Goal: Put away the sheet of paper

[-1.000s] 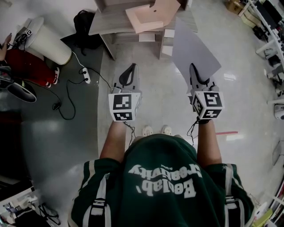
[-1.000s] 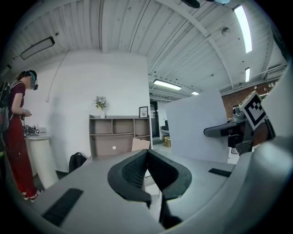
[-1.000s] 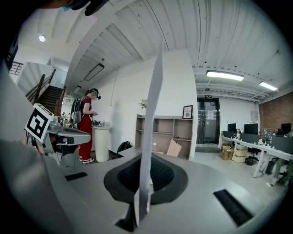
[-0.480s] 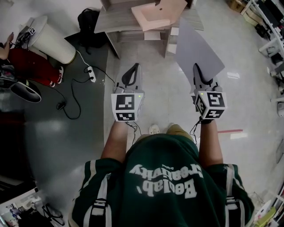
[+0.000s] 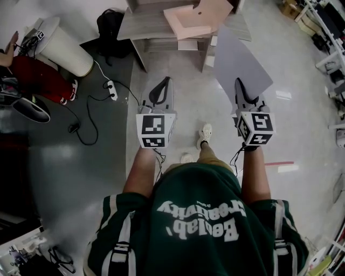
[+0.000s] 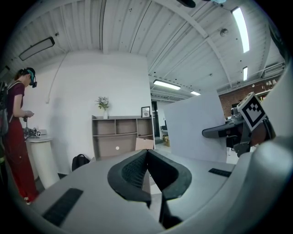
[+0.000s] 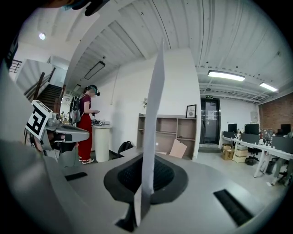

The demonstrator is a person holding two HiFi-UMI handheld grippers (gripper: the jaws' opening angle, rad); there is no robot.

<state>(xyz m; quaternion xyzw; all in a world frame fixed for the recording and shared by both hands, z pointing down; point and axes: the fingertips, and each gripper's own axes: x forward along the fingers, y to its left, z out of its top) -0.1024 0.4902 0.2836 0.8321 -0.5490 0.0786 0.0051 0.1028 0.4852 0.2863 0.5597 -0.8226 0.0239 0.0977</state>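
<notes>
The sheet of paper (image 5: 241, 60) is a large pale grey sheet rising from my right gripper (image 5: 237, 82), which is shut on its lower edge. In the right gripper view the sheet (image 7: 154, 123) stands edge-on between the dark pads, splitting the picture. My left gripper (image 5: 166, 81) is held level beside it, shut with nothing in it; its black pads (image 6: 137, 171) meet at the tip. The left gripper view shows the sheet (image 6: 194, 125) to its right. A wooden shelf unit (image 5: 156, 24) stands ahead.
A tan cardboard piece (image 5: 197, 15) leans on the shelf unit. A white round pedestal (image 5: 60, 46), a black backpack (image 5: 109, 26) and a person in red (image 5: 38, 81) are at the left. A power strip with cable (image 5: 111, 89) lies on the floor. Desks line the right side.
The person has stepped forward, one foot now ahead, so the shelf unit sits slightly nearer. Both grippers keep their pose, and the sheet stays in the right one.
</notes>
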